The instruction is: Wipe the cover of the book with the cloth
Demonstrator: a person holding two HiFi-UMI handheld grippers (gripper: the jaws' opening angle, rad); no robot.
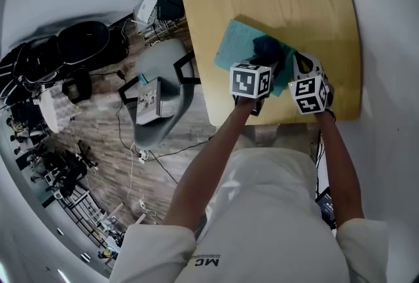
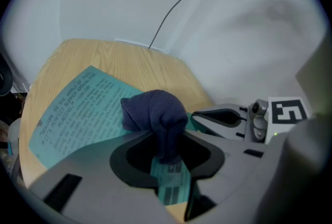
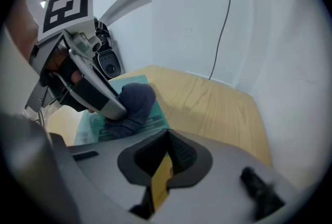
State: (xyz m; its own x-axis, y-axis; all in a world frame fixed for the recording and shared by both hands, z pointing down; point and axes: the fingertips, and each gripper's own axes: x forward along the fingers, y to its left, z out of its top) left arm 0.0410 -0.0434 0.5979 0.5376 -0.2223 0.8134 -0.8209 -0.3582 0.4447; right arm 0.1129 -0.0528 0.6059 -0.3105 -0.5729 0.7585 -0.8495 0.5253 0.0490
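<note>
Left tool [image 2: 167,151] has its jaws closed on a narrow tail of the dark blue cloth [image 2: 154,109]. The rest of the cloth bulges beyond the jaws as a loose wad resting on the teal book [image 2: 67,119]. The book lies flat on the near left part of the wooden worktop [image 2: 155,65], printed cover [image 2: 91,96] up, with the wad towards its near right end. Right tool [image 3: 166,136] has its jaws together with nothing between them. It sits just right of the left tool, with its tips at the book's near right corner. I cannot tell whether they press on the book or only hover there.

Most of the cover, to the left and far side of the wad, looks yet to be wiped.

Several things could go wrong from here:

- **Losing the cloth:** only a thin tail is pinched, so drag from the cover could pull it out of the jaws or roll the wad over. The hard jaw ends would then rub the cover instead.
- **Book sliding:** if the right tool is not pinning the book, a stroke to the left could push the book along with the cloth. It lies close to the worktop's left and near edges, so it might slide off.
- **Tools knocking together:** they are nearly touching, so a return stroke to the right could bump them.
</note>
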